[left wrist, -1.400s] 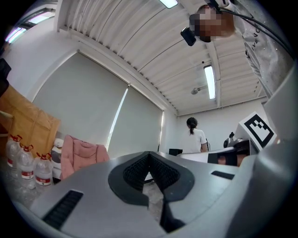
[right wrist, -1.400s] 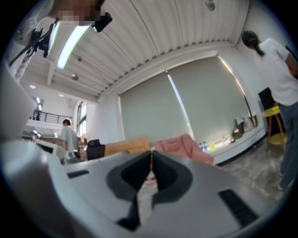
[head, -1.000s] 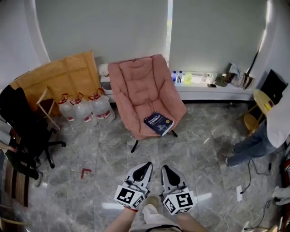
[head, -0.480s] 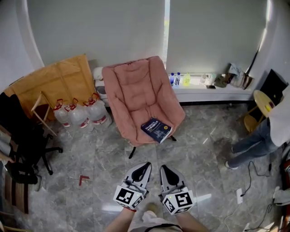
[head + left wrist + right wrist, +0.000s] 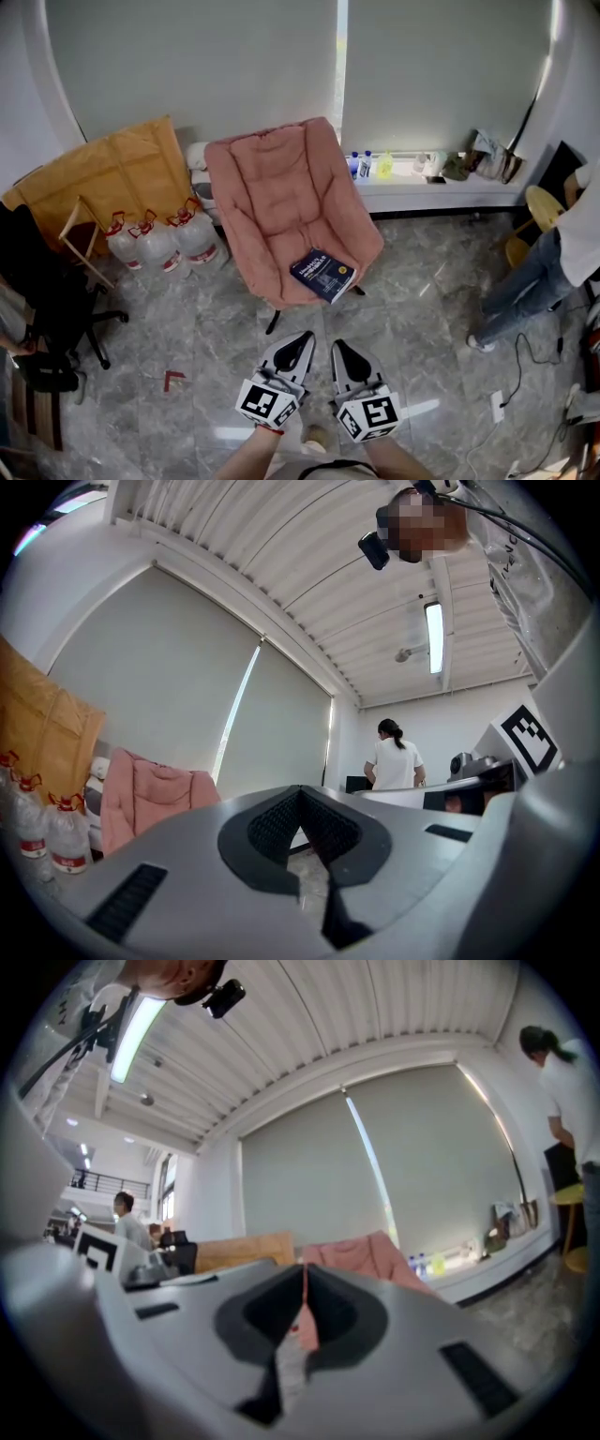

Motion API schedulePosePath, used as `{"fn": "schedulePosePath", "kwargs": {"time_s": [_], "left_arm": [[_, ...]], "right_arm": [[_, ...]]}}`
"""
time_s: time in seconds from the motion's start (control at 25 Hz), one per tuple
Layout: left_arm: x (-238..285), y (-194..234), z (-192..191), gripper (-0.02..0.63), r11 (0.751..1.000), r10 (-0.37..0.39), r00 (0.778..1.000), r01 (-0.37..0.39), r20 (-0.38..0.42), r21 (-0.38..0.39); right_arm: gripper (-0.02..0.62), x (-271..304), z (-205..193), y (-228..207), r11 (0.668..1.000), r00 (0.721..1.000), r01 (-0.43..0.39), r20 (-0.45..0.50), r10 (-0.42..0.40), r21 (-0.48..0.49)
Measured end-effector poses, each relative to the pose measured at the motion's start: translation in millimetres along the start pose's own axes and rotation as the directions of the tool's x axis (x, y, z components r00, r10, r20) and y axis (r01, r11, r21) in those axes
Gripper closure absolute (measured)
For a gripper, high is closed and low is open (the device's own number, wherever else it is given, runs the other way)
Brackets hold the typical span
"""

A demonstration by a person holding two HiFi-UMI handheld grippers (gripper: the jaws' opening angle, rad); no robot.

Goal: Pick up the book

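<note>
A dark blue book (image 5: 323, 274) lies on the seat of a pink padded chair (image 5: 281, 202) in the middle of the head view. My left gripper (image 5: 302, 337) and right gripper (image 5: 338, 346) are held side by side low in that view, well short of the chair and over the grey floor. Both have their jaws together with nothing between them. In the left gripper view the left gripper (image 5: 302, 792) is shut, with the pink chair (image 5: 141, 794) far off at the left. The right gripper (image 5: 305, 1268) is shut too, with the chair (image 5: 361, 1251) behind its tips.
Three water jugs (image 5: 155, 242) and a cardboard sheet (image 5: 103, 173) stand left of the chair. A black office chair (image 5: 47, 300) is at the far left. A person (image 5: 553, 272) stands at the right near a yellow stool (image 5: 544, 211). A low sill (image 5: 431, 183) holds bottles.
The chair and book have drawn slightly lower and closer in the head view as I moved toward them. Both grippers stay shut and side by side. The person at the right has shifted.
</note>
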State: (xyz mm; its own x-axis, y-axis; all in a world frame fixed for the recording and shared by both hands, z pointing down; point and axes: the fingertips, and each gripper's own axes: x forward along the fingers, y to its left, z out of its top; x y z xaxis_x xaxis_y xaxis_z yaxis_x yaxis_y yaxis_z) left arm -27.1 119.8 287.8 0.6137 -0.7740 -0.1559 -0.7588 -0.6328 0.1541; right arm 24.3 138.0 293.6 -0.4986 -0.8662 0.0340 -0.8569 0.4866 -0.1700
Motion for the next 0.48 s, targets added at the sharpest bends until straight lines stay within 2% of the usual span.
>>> {"fn": "schedulePosePath", "kwargs": {"time_s": [0.48], "left_arm": [[70.2, 59.4, -4.4, 0.594, 0.995, -0.099, 0.995, 0.098, -0.011, -0.027]], "right_arm": [[0.581, 74.8, 5.6, -33.2, 0.997, 0.997, 0.08, 0.001, -0.08, -0.018]]}}
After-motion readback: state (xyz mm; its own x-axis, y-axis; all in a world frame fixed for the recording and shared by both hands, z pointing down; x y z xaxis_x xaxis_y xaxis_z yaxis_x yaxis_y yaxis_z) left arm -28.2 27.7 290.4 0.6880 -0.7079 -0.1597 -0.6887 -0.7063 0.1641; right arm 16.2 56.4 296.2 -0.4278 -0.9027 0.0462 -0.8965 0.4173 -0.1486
